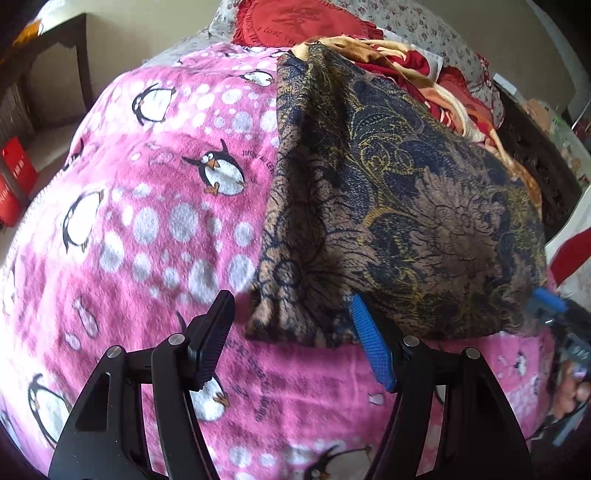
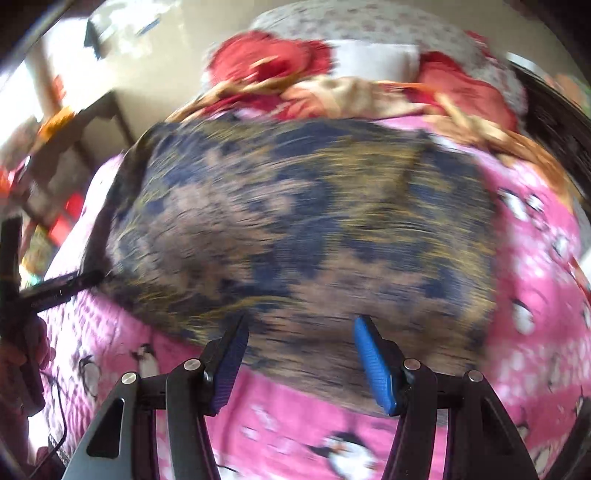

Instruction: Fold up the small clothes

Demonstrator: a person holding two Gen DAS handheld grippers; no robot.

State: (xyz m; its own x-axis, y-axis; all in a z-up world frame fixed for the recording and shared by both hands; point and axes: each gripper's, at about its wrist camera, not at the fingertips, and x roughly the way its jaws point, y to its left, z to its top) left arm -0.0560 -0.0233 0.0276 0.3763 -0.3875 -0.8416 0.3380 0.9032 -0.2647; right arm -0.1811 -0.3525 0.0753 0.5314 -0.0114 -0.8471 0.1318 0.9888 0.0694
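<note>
Left claw [image 1: 295, 339] agape, angled down

Patterned cloth [image 1: 406, 192] spread on the penguin blanket [image 1: 147, 221] covering the bed, crumpled bedding [image 1: 443, 85] behind it, cushion [image 1: 295, 22] at the bed's far edge.

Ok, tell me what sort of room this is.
Most likely a bedroom. The patterned cloth lies on a bed covered by a pink penguin blanket, with a red cushion and floral bedding at the far end.
</note>
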